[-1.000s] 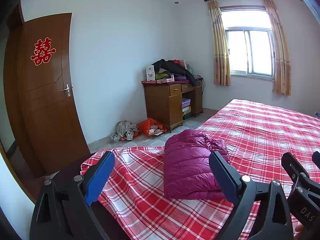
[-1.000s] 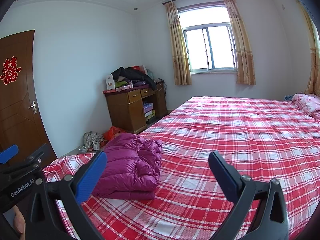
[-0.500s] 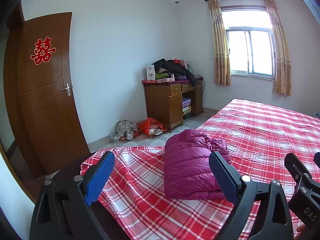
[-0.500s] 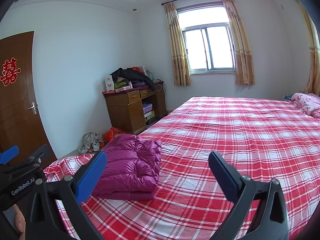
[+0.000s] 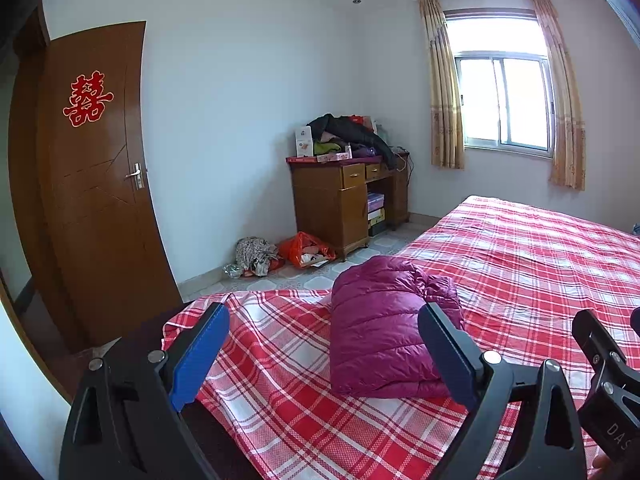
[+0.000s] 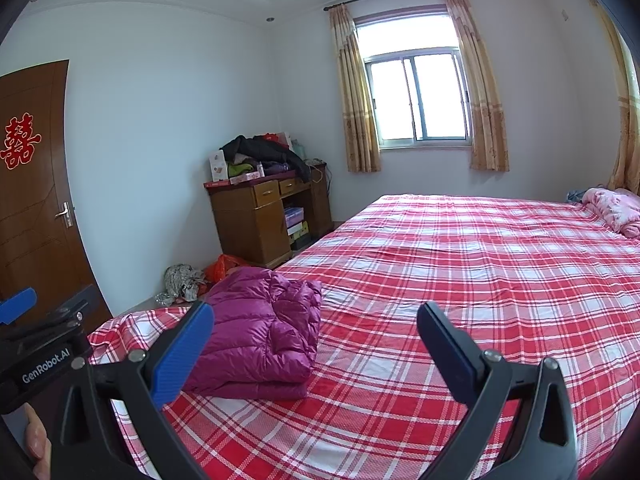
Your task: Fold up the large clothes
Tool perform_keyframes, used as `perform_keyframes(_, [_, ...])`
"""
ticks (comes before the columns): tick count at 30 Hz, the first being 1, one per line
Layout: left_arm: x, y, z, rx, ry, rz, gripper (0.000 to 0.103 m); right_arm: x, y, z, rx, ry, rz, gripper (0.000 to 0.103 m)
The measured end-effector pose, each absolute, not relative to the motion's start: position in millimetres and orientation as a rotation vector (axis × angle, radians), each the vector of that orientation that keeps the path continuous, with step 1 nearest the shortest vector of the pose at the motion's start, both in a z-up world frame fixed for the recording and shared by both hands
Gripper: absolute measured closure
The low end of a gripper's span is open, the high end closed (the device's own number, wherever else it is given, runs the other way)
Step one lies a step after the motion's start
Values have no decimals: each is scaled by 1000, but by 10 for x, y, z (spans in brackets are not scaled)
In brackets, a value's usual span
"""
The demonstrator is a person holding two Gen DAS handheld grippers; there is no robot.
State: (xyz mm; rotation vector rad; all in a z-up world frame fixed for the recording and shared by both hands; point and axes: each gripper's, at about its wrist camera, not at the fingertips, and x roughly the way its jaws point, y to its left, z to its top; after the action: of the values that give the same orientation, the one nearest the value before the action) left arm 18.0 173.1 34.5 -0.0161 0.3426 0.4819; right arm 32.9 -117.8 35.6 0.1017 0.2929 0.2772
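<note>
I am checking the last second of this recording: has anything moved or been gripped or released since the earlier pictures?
Almost nothing changed. In the left wrist view, the right gripper drifted slightly toward the right edge. Both the left gripper and the right stayed open and empty, and the folded purple jacket lay untouched on the plaid bed.

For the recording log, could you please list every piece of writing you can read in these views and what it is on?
"GenRobot.AI": white print on the body of the left tongs, seen from the right wrist.
"DAS", cut off by the frame edge: on the body of the right tongs, seen from the left wrist.
"囍": red double-happiness cutout on the brown door.
Print on the white box atop the desk: too small to read.
</note>
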Motion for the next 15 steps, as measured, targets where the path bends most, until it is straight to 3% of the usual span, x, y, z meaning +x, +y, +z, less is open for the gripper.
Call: perform_keyframes(15, [222, 1827, 310, -61, 364, 437, 7, 343, -1170, 324, 100, 299, 277, 0])
